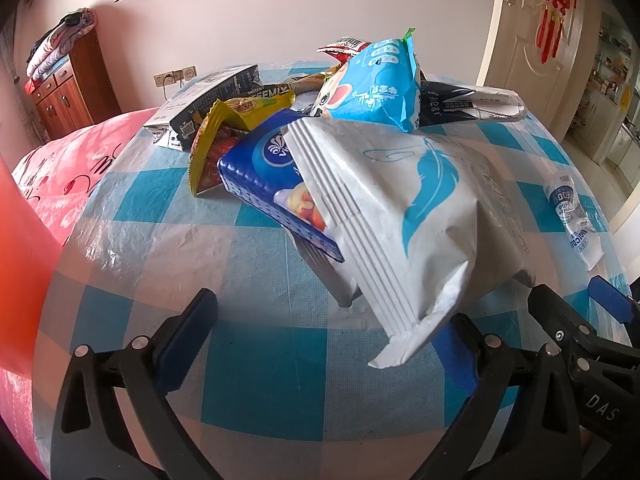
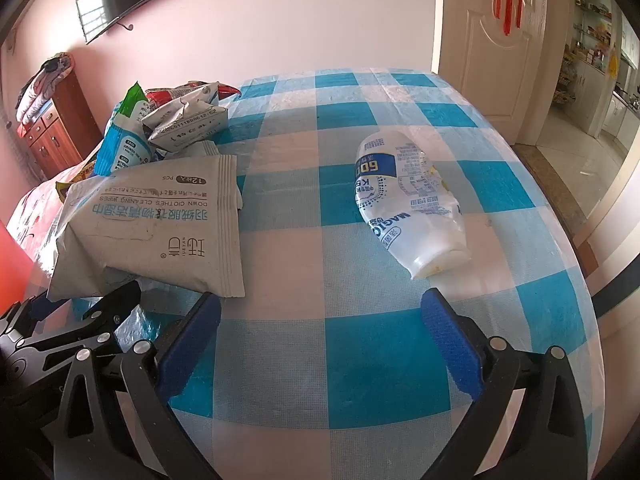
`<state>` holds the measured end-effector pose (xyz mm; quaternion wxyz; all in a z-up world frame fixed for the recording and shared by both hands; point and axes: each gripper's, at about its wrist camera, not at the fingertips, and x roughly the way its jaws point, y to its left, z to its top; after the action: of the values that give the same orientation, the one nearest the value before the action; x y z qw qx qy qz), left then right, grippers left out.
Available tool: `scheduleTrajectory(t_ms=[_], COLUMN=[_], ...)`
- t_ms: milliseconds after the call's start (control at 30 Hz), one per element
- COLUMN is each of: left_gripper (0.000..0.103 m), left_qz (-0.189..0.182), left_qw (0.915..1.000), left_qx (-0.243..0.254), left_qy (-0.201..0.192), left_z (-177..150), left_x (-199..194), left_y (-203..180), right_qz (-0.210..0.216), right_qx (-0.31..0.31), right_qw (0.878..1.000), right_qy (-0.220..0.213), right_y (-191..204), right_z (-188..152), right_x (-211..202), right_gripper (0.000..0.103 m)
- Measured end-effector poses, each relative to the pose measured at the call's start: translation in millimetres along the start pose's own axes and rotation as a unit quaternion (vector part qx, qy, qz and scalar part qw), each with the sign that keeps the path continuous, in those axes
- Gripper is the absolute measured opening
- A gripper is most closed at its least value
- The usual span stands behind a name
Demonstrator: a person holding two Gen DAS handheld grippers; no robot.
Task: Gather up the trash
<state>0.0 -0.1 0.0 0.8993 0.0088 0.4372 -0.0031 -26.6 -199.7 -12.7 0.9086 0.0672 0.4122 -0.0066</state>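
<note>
A pile of trash lies on the blue-and-white checked tablecloth [image 1: 264, 380]: a white wipes pack with a blue feather [image 1: 404, 216], a dark blue tissue pack [image 1: 272, 176], a yellow wrapper [image 1: 224, 136], a light blue snack bag [image 1: 376, 84] and grey cartons [image 1: 208, 100]. My left gripper [image 1: 332, 332] is open, just in front of the white pack's lower corner. My right gripper [image 2: 320, 340] is open and empty. A crushed white bottle [image 2: 412, 204] lies just beyond it. The white pack [image 2: 160, 224] lies to its left.
An orange bin edge [image 1: 20, 264] is at the far left. A pink cloth [image 1: 72, 172] lies beside the table. A wooden cabinet [image 1: 68, 92] stands by the wall. An open door [image 2: 492, 40] is at the back right. The right gripper's frame [image 1: 592, 344] shows beside the left one.
</note>
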Motion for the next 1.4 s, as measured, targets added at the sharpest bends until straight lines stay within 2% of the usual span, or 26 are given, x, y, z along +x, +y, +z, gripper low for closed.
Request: scheduleTrajectory(t_ms=[1167,1333,1400], left_gripper=[0.099,0.099,0.099], left_qz=[0.001,0.006,-0.004], left_qw=[1.0000,0.9999,0.9998], left_qx=[0.000,0.004,0.001], left_qy=[-0.001,-0.007,-0.019], left_z=[-0.1,-0.4,-2.8], left_x=[-0.3,-5.2,-11.1], left_y=[-0.2,-1.8,-4.3], right_qz=[-0.003,0.009,0.014], right_qx=[-0.002,0.002,0.005], right_qw=[1.000,1.000,1.000], right_qy=[0.001,-0.001,-0.015], right_y=[1.1,1.0,-0.4], right_z=[0.5,-6.8,-11.6], right_x=[0.9,-10.4,-19.5], right_gripper=[0.099,0.098,0.098])
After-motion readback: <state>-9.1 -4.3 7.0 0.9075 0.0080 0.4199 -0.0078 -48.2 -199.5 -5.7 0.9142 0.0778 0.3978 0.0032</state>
